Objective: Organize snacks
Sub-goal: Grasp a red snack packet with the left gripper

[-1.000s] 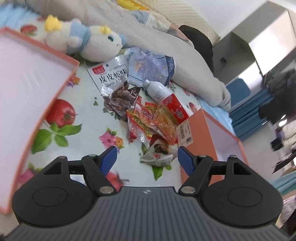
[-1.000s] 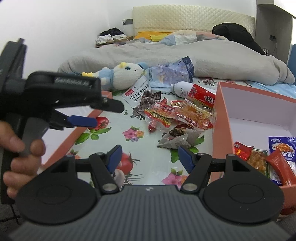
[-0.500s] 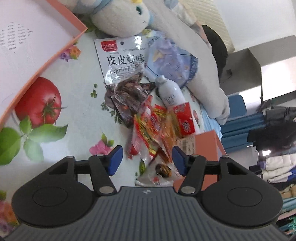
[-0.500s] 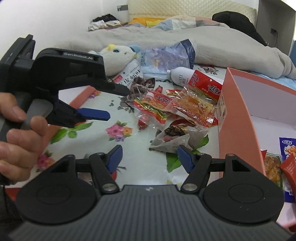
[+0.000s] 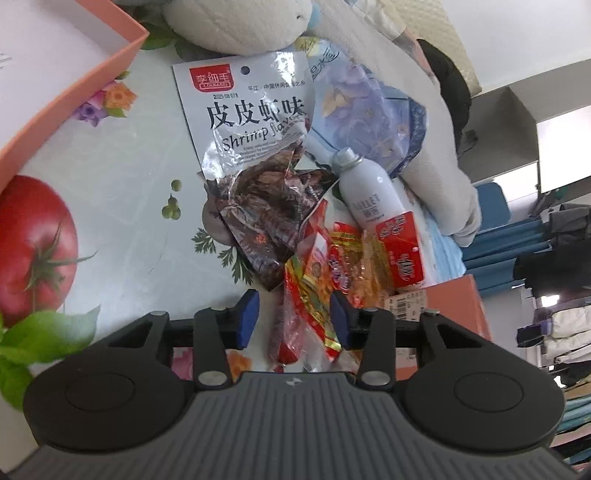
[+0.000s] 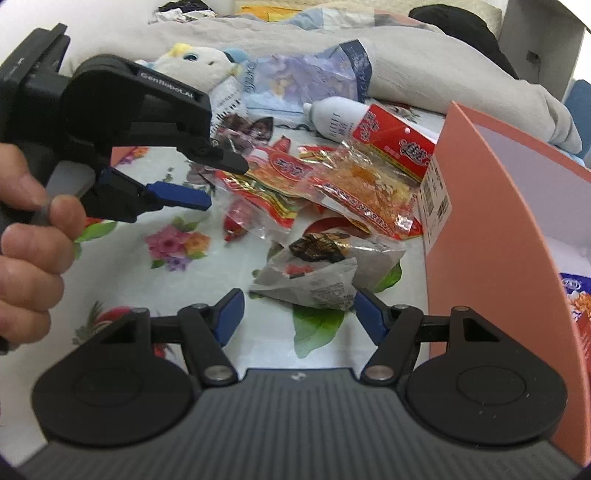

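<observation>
A pile of snack packets lies on the flowered cloth. My left gripper [image 5: 293, 315] is down at its near edge. A red and yellow packet [image 5: 308, 295] sits between the closing jaws, and the left pad stands clear of it. In the right wrist view the left gripper [image 6: 218, 181] reaches in from the left toward that packet [image 6: 273, 184]. My right gripper [image 6: 298, 308] is open, with a crumpled white packet [image 6: 321, 277] just ahead of its fingertips. Farther back lie a shrimp flavour packet [image 5: 251, 110], a dark packet [image 5: 266, 214], a white bottle [image 5: 369, 195] and a red box [image 5: 400, 247].
An orange box [image 6: 480, 221] stands at the right with several snacks [image 6: 574, 295] inside. A second orange box [image 5: 74, 92] sits at the left. A plush toy [image 5: 240, 22], a blue-purple bag [image 5: 365, 107] and a grey duvet [image 6: 424, 66] lie behind the pile.
My left gripper has come down and forward onto the pile, and its jaws have narrowed around the red and yellow packet. My right gripper has sunk toward the white packet, its opening unchanged.
</observation>
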### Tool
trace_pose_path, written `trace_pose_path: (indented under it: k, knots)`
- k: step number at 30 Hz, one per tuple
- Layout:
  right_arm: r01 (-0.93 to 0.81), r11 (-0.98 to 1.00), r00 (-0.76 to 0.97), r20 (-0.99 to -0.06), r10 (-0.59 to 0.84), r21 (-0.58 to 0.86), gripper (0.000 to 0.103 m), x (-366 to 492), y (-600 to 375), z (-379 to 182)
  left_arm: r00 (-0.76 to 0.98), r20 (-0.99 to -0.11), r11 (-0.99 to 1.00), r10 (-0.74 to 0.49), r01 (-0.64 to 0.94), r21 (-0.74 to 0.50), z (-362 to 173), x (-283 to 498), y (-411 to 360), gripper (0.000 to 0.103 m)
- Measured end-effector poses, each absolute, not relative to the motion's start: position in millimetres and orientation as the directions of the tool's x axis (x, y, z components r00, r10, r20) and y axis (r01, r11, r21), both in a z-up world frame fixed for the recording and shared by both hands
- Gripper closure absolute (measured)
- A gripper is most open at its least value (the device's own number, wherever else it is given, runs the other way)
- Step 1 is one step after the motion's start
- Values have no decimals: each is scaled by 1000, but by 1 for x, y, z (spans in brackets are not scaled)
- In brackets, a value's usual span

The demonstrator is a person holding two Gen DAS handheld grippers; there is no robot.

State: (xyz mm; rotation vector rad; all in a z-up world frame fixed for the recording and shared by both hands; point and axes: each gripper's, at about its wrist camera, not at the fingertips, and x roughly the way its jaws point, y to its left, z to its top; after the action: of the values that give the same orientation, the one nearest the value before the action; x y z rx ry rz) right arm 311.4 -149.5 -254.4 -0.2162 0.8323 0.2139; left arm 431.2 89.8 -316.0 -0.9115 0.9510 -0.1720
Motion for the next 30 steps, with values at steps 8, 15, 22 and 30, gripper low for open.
trace_pose_path:
  k: [8, 15, 22, 30]
  knots:
    - [-265, 955, 687, -721, 90, -133, 58, 317, -148, -255, 606, -631, 651, -485, -231, -723, -319, 435, 81, 92]
    - [-294, 949, 684, -718, 126, -114, 86, 313, -152, -248, 636, -614, 657, -468, -215, -723, -306, 424, 83, 99]
    - [-332, 937, 676, -719, 160, -104, 90, 295, -154, -238, 635, -629, 688, -447, -205, -696, -290, 402, 85, 101]
    - [-356, 931, 671, -716, 193, -83, 93, 263, -156, -227, 644, -645, 718, -411, -208, -665, -274, 359, 84, 101]
